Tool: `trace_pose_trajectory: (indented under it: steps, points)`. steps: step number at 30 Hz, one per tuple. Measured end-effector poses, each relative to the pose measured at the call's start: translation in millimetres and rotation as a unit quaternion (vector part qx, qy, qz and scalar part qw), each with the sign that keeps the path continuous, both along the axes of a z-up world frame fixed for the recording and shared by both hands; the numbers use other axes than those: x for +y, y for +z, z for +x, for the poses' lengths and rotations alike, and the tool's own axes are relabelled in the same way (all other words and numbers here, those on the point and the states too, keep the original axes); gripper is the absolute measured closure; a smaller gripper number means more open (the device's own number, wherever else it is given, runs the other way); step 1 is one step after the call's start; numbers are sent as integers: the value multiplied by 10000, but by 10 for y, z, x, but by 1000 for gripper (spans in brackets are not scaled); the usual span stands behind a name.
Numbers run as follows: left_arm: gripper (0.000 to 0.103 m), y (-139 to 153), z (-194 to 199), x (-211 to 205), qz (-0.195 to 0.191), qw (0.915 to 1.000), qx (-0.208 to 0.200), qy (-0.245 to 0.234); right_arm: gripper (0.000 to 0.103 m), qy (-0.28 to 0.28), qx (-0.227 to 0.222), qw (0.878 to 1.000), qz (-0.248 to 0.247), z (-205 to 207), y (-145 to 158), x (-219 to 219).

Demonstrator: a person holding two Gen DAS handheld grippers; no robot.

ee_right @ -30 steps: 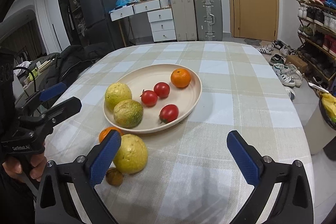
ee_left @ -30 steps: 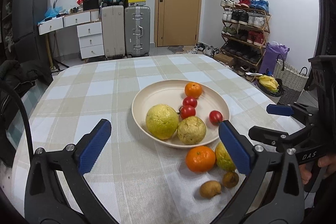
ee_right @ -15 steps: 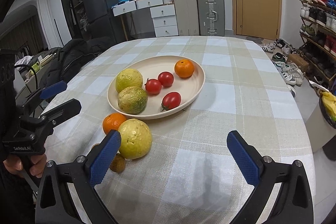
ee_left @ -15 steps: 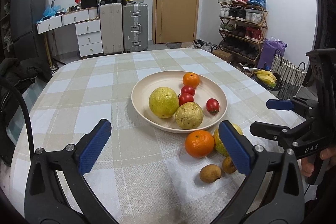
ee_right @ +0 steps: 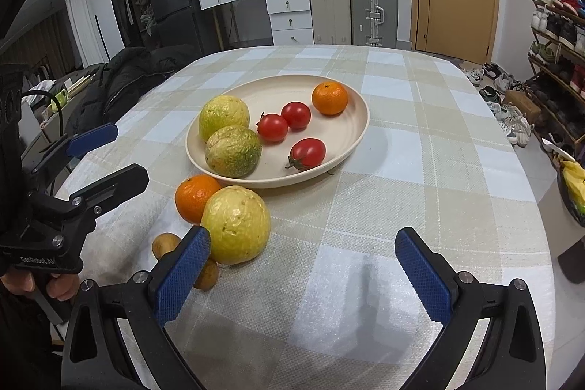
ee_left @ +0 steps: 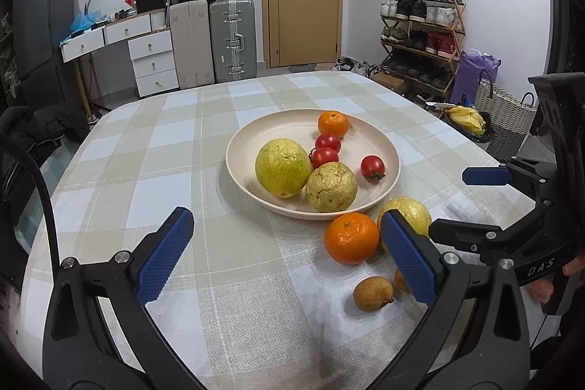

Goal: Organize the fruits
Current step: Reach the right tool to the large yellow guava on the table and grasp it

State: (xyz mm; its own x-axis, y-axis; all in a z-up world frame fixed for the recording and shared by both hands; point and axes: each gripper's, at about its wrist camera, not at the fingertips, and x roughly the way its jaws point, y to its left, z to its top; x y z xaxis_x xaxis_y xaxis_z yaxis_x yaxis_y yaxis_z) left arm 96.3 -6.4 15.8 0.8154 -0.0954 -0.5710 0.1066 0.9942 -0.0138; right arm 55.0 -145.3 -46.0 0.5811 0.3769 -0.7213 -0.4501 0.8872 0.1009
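Note:
A cream plate [ee_left: 256,130] [ee_right: 351,141] on the checked tablecloth holds two yellow-green guavas [ee_left: 282,167], three red tomatoes [ee_left: 372,167] and a small orange [ee_left: 332,124]. Beside the plate's near rim lie an orange [ee_left: 351,238] [ee_right: 195,193], a yellow guava [ee_right: 236,223] [ee_left: 413,212] and two small brown fruits [ee_left: 373,288] [ee_right: 166,243]. My left gripper [ee_left: 289,258] is open over bare cloth, its right finger in front of the loose fruits. My right gripper [ee_right: 303,271] is open too, its left pad next to the yellow guava.
The round table [ee_left: 146,148] ends close behind the grippers. A dark jacket on a chair [ee_right: 124,79] sits at the table's left. Suitcases [ee_left: 230,39], drawers, a door and a shoe rack [ee_left: 420,24] stand further off. A basket with bananas [ee_left: 464,119] is on the floor.
Both grippers have drawn back and lowered toward the near table edge, so the plate sits farther off and the loose fruits lie nearer the fingers. Both stay open.

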Motion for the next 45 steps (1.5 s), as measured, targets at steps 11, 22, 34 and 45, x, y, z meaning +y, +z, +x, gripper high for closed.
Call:
trace_pose_trajectory:
  steps: [11, 22, 34, 45]
  points:
    - [1, -35, 58, 77, -59, 9999, 74, 79, 0, 15, 294, 9996, 29, 44, -93, 147]
    - [1, -54, 80, 108, -78, 9999, 83, 116, 0, -79, 464, 9987, -177, 90, -167, 267]
    - [1, -63, 98, 119, -40, 9999, 99, 131, 0, -399, 700, 9967, -46, 218, -229, 98]
    - [1, -69, 95, 111, -32, 9999, 108, 124, 1, -459, 667, 9967, 47, 253, -209, 0]
